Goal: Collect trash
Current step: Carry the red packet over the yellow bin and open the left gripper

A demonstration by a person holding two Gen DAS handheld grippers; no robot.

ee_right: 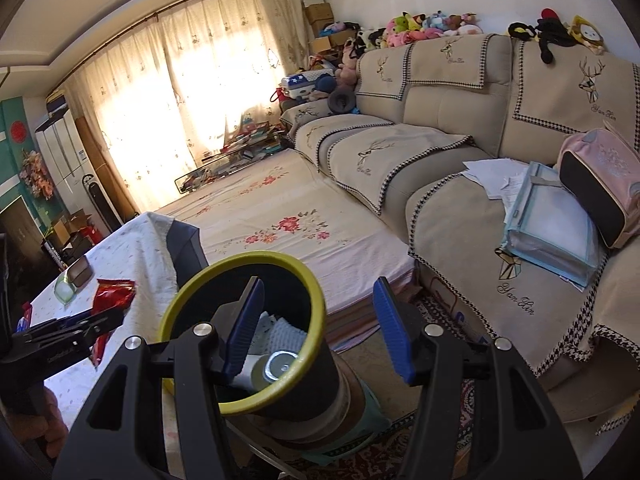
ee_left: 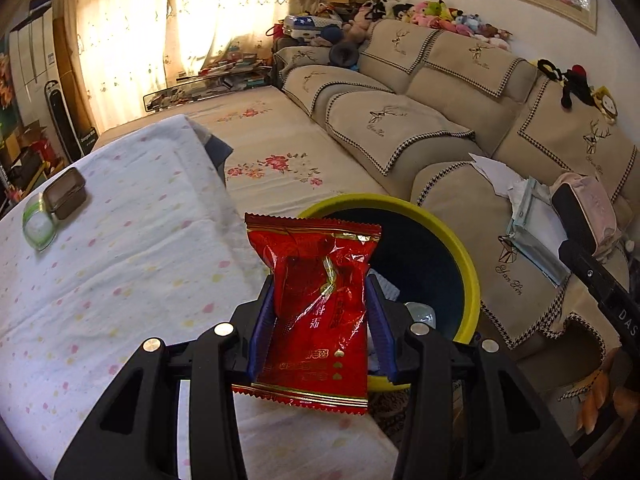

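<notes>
Left claw (ee_left: 320, 312) pinching red wrapper (ee_left: 316, 280), yellow-rimmed bin (ee_left: 472, 280) behind

Black left gripper (ee_left: 320, 312), right gripper (ee_right: 320, 332): blue ribbed pads, silver rivets.

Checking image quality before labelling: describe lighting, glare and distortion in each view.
Left wrist: backlit curtains blow out; glare streaks the red wrapper; fisheye bends the sofa. Right wrist: same bright curtains, dark inside the bin, black corners; both sharp.
</notes>
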